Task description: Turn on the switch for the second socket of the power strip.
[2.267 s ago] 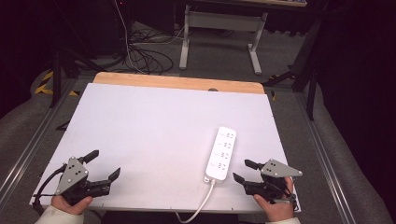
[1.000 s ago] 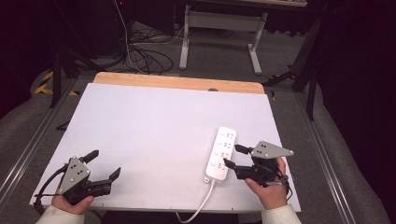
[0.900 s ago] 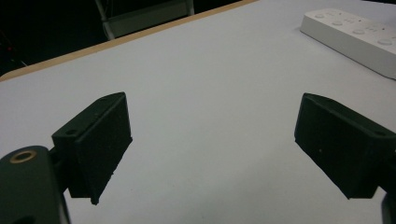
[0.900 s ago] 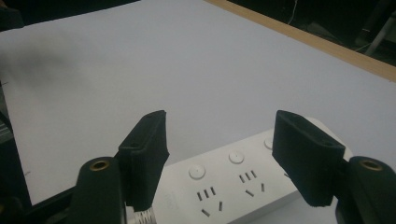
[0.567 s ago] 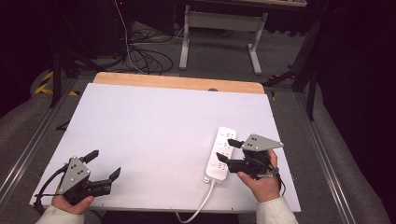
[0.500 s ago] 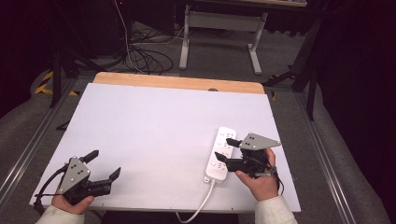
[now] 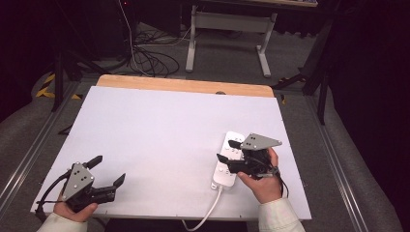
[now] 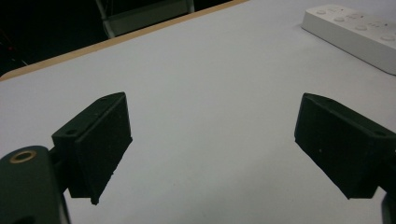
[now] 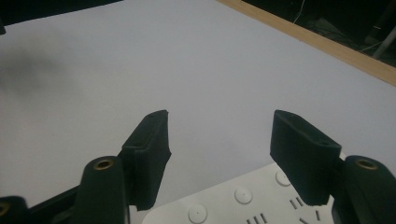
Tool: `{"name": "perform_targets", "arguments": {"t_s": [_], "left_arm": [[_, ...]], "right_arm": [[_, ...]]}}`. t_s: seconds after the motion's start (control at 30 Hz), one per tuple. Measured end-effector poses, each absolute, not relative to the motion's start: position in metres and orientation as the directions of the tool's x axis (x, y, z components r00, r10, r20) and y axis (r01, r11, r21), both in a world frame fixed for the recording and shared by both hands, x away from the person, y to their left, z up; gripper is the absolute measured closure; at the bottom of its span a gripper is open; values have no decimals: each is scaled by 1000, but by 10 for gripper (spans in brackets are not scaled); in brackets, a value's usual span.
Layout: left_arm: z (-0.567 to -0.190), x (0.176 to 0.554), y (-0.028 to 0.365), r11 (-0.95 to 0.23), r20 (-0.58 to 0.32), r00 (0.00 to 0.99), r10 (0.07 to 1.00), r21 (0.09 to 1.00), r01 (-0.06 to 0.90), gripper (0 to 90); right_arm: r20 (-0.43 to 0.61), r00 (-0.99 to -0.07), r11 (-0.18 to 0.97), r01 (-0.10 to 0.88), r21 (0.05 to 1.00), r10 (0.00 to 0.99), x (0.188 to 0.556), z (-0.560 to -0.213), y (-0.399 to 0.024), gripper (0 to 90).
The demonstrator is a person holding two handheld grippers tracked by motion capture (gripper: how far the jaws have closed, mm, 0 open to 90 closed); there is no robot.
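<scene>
A white power strip [image 7: 231, 140] lies on the right half of the white table top [image 7: 164, 121], running front to back. My right gripper [image 7: 228, 151] hovers over its near half, open, jaws spread across the strip's width with nothing between them. In the right gripper view the open gripper [image 9: 217, 123] looks over the power strip [image 9: 243, 198], whose round buttons and slots show at the bottom. My left gripper [image 7: 108, 169] rests open at the front left corner. In the left gripper view the left gripper [image 8: 210, 121] faces bare table, with the power strip [image 8: 355, 28] far off at top right.
The strip's white cable [image 7: 208, 217] runs off the table's front edge. A wooden strip [image 7: 183, 85] borders the far edge. Beyond the table stand a desk frame [image 7: 227, 34] and loose black cables [image 7: 145, 53] on the floor.
My right gripper has moved from the front right corner leftward and forward, and now sits over the power strip. The left gripper has stayed put.
</scene>
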State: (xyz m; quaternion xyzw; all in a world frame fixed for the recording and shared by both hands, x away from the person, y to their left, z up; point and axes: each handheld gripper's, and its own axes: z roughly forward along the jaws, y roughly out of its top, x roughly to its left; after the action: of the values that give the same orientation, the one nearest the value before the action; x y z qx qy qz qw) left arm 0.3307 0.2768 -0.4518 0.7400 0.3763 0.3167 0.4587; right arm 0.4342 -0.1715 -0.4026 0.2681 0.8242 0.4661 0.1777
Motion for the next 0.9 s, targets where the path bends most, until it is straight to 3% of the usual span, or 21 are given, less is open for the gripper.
{"name": "perform_targets", "arguments": {"t_s": [0.07,0.23,0.3,0.33,0.43,0.47,0.53,0.9], "left_arm": [[-452,331,277,-296,123,516,848,917,267,113],[-452,331,277,-297,124,517,847,917,266,113],[-452,331,276,-297,125,516,847,917,266,113],[-452,330,276,-298,125,516,847,917,266,113],[-452,331,276,-299,127,515,847,917,265,113],[-452,331,276,-299,126,516,847,916,266,113],[-452,331,276,-299,128,516,847,917,265,113],[-452,331,276,-302,131,516,847,916,263,113]], "right_arm": [[-43,-790,422,280,863,612,435,-403,-172,383],[-30,-787,409,287,866,616,435,-402,-175,511],[-19,-793,408,292,865,608,434,-402,-175,599],[-8,-798,411,301,861,602,435,-402,-176,694],[1,-802,417,312,854,598,435,-403,-175,773],[-2,-799,429,321,845,601,436,-403,-174,861],[-1,-800,433,323,842,600,436,-404,-174,898],[13,-763,473,414,778,646,444,-409,-167,900]]}}
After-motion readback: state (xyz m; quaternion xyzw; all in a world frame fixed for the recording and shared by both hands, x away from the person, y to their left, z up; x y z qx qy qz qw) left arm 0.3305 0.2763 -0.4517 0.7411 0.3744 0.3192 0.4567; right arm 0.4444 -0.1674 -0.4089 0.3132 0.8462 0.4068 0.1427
